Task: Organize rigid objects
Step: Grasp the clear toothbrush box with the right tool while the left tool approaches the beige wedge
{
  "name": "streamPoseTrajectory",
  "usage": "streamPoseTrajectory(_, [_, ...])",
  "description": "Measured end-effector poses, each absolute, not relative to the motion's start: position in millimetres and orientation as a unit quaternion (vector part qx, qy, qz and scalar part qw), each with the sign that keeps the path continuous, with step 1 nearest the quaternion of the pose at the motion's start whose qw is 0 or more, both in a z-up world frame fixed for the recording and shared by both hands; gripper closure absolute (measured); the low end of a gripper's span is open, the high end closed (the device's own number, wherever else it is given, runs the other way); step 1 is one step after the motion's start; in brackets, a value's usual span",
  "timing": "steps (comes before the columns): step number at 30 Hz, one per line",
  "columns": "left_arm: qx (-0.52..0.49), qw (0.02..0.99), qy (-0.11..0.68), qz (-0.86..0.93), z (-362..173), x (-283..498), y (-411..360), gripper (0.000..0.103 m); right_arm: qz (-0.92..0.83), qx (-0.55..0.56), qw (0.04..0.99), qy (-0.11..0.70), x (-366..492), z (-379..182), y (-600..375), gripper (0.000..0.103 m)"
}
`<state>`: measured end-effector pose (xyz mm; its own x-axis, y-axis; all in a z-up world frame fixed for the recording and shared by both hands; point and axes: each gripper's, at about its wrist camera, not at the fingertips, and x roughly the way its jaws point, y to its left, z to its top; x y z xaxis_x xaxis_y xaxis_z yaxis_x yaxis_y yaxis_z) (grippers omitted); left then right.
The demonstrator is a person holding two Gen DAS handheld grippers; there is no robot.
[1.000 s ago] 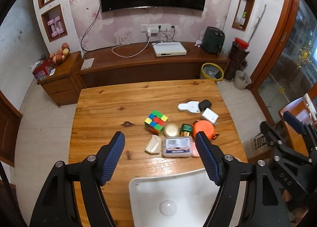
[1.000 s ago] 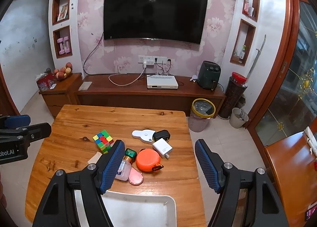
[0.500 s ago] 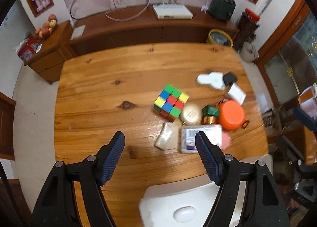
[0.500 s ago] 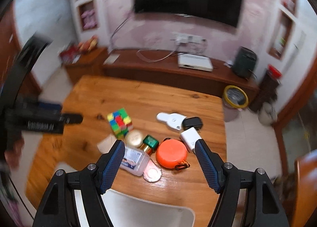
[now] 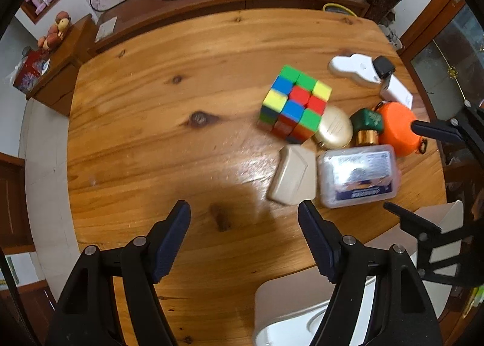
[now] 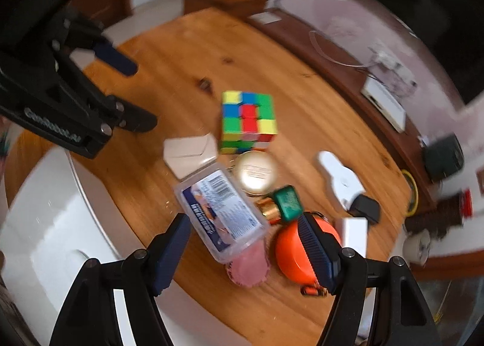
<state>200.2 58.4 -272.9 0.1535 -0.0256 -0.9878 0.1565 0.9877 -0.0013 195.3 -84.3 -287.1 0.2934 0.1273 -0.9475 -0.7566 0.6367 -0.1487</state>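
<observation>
A cluster of small objects lies on the wooden table (image 5: 157,122): a colourful puzzle cube (image 5: 295,105), a beige case (image 5: 292,179), a clear plastic box (image 5: 358,176) with a blue label, a gold round tin (image 5: 334,131), a green-capped bottle (image 5: 367,126) and an orange round case (image 5: 396,128). My left gripper (image 5: 244,223) hangs open over bare wood, left of the beige case. My right gripper (image 6: 244,232) is open above the clear plastic box (image 6: 222,213), with the orange round case (image 6: 292,255) behind its right finger. Nothing is held.
A white bin (image 6: 51,225) stands at the table's near edge, seen also as a white bin (image 5: 302,309) under my left gripper. A white device (image 5: 352,69), a black plug (image 5: 383,65) and a white charger (image 5: 397,93) lie at the far right. A pink disc (image 6: 248,267) lies beside the box.
Both grippers have come down toward the table and tilted to look steeply down. The right one has rolled, so the objects now sit turned in its view. Jaws stayed the same width.
</observation>
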Motion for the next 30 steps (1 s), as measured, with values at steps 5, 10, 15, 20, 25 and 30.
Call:
streamPoseTrajectory(5, [0.035,0.753,0.655,-0.05,-281,198,72,0.026,0.328,-0.371,0.699,0.516,192,-312,-63,0.029])
streamPoseTrajectory(10, [0.028,0.751,0.658,-0.046,-285,197,76,0.026,0.37,-0.367,0.663,0.537,195,-316,-54,0.029])
streamPoseTrajectory(15, [0.025,0.75,0.659,-0.048,-288,196,77,0.026,0.392,-0.369,0.637,0.552,197,-319,-46,0.029])
streamPoseTrajectory(20, [0.027,0.749,0.66,-0.051,-289,196,73,0.026,0.399,-0.372,0.62,0.564,201,-321,-39,0.029])
streamPoseTrajectory(25, [0.028,0.749,0.659,-0.055,-288,196,70,0.026,0.38,-0.359,0.612,0.593,218,-328,-37,0.037])
streamPoseTrajectory(30, [0.032,0.748,0.661,-0.056,-289,196,66,0.026,0.383,-0.381,0.603,0.587,212,-328,-30,0.037])
